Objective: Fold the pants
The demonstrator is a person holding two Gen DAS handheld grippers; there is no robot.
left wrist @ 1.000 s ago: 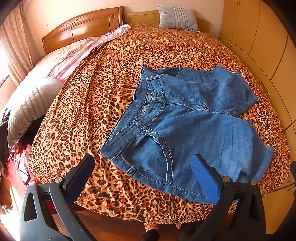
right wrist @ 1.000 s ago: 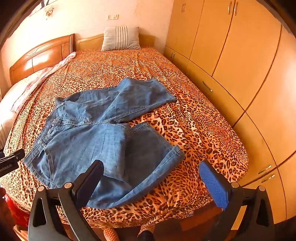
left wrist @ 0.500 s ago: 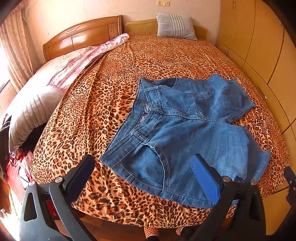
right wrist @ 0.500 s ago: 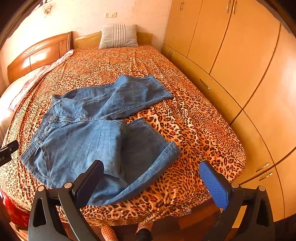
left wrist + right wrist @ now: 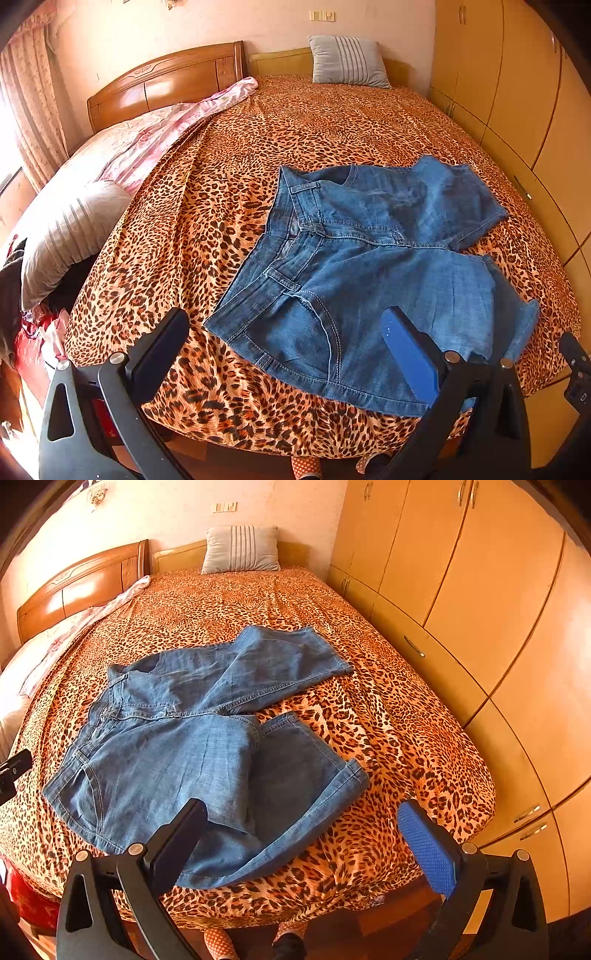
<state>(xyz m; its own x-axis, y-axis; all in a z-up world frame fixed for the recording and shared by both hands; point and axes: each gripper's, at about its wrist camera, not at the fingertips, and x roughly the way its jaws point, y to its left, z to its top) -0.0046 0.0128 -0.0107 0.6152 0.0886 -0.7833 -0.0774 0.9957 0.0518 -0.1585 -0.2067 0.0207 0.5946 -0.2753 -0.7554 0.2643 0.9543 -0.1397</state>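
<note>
Both grippers hang with jaws spread wide and empty over the near edge of a bed [image 5: 229, 155] dressed in a leopard-print cover, the left gripper [image 5: 284, 343] short of the waistband and the right gripper [image 5: 303, 830] short of the leg cuffs. Neither touches cloth.

Spread across the near half of the cover lies the task's object, a pair of blue denim pants [image 5: 369, 266]. The waistband points toward the person's left, the legs run to the right toward a wall of wooden wardrobes [image 5: 480, 590]. The far leg [image 5: 280, 664] lies flat and angled away; the near leg [image 5: 295, 775] is doubled on itself, with its cuff showing the inside of the fabric.

The fold itself looks not yet begun; this appears to be the approach. A likely next move is to pinch the near waistband corner [image 5: 221, 325] with the left tool and the near cuff [image 5: 351, 775] with the right, then carry that leg over the far one. The rumpled near leg probably needs smoothing first, or the halves will not line up.
</note>
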